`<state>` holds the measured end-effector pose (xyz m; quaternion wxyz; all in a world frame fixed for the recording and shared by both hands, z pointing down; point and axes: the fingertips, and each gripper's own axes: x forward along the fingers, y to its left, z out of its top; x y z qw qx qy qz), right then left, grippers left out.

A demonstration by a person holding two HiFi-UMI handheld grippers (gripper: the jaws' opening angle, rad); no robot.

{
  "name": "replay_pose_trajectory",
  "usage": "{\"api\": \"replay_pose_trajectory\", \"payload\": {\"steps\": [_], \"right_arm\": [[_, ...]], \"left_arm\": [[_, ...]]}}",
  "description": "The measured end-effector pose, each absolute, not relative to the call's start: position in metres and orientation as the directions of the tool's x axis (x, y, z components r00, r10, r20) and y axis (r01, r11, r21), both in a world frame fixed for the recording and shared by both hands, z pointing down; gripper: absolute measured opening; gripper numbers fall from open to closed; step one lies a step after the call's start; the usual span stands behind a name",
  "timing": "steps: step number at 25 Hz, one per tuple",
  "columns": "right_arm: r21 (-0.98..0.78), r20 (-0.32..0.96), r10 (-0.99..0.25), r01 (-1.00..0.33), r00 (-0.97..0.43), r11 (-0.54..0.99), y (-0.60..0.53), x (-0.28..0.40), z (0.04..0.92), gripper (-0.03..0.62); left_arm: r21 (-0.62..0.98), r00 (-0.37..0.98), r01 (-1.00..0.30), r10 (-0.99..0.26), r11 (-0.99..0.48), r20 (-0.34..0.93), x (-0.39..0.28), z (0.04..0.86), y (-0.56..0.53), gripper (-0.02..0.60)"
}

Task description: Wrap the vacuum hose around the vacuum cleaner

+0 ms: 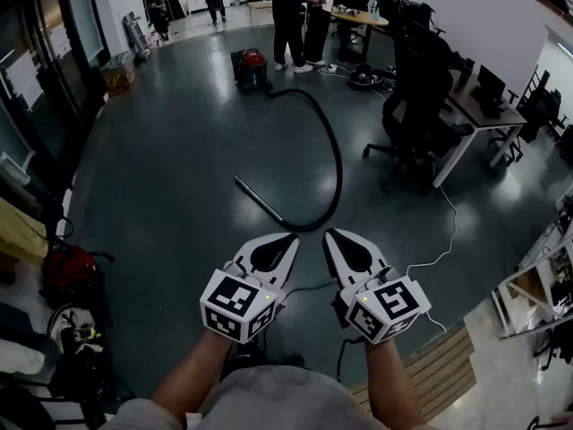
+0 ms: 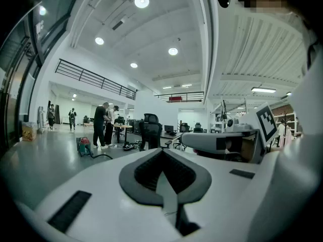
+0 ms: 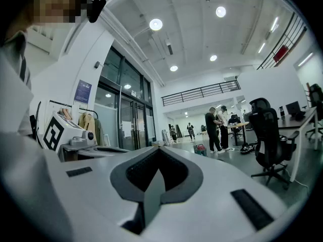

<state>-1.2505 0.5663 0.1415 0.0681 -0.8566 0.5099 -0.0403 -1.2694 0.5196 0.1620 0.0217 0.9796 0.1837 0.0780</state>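
Hose (image 1: 333,155): black, lying loose on the floor (image 1: 161,177) in one long curve. It starts at the red vacuum cleaner (image 1: 252,68) well across the room, bows out to your right, and swings round to a bend just ahead of your grippers. It ends in a straight rigid tube (image 1: 258,201) angled off to your left. None of it is wrapped, so by my reading the task is not begun.

Left gripper (image 1: 293,238): jaws fully together, nothing between them. Right gripper (image 1: 328,235): same, closed and empty. You hold both out in front, tips side by side, near the bend of the hose but not touching it.

Around: two people (image 1: 295,12) stand just beside the vacuum cleaner, at a desk. A black office chair (image 1: 416,106) sits near the outer side of the curve. A thin white cable (image 1: 445,231) trails over the floor to your right, near the bend.

Risks from here:
- If you reach with the jaws closed, you only shove the hose. Open them first.
- The hose is round, so a pinch right at the tips may let it roll out.
- If you drag the loop toward the machine, it could sweep into the chair's base or snag the white cable.
- The rigid tube will swing once lifted, and people stand close to where it must go.
- If you pull hard, the vacuum cleaner may shift toward you instead of staying put.
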Motion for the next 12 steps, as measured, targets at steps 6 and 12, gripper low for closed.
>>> {"api": "replay_pose_trajectory", "payload": {"steps": [6, 12], "right_arm": [[-0.171, 0.005, -0.883, -0.87, 0.469, -0.463, 0.562, -1.2541, 0.1428, 0.005], [-0.171, 0.014, -0.885, -0.871, 0.465, -0.46, 0.5581, -1.252, 0.1462, 0.005]], "left_arm": [[0.072, 0.918, 0.36, 0.367, -0.93, 0.151, -1.2724, 0.1623, 0.5186, 0.008], [0.075, 0.917, 0.359, 0.366, -0.931, 0.157, -1.271, 0.1656, 0.5163, 0.008]]}}
